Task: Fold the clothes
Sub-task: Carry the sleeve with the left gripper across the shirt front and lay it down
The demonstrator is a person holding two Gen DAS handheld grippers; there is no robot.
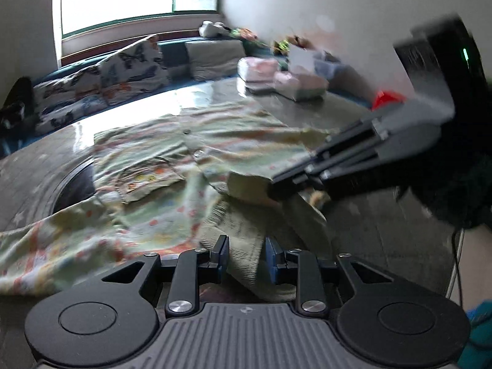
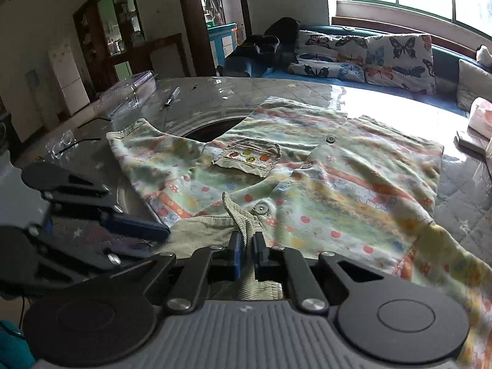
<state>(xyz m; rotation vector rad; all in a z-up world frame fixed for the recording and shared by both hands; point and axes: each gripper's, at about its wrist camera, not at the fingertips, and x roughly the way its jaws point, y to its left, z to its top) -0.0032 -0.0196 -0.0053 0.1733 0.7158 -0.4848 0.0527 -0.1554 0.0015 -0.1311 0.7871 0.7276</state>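
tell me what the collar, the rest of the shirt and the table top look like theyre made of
Collar: ribbed olive cloth, probably corduroy, matte. Shirt: thin printed woven fabric, likely cotton, soft creases. Table top: glossy, mirrors the window, perhaps glass or clear plastic over star-patterned quilted cloth.

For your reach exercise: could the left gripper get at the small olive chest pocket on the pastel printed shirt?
Probably yes: the olive pocket lies uncovered ahead of the left gripper, though corduroy fabric sits between its fingers.

One patterned shirt (image 2: 307, 190); two butterfly cushions (image 2: 366, 58); one pen (image 2: 171, 97); two claws (image 2: 246, 246).
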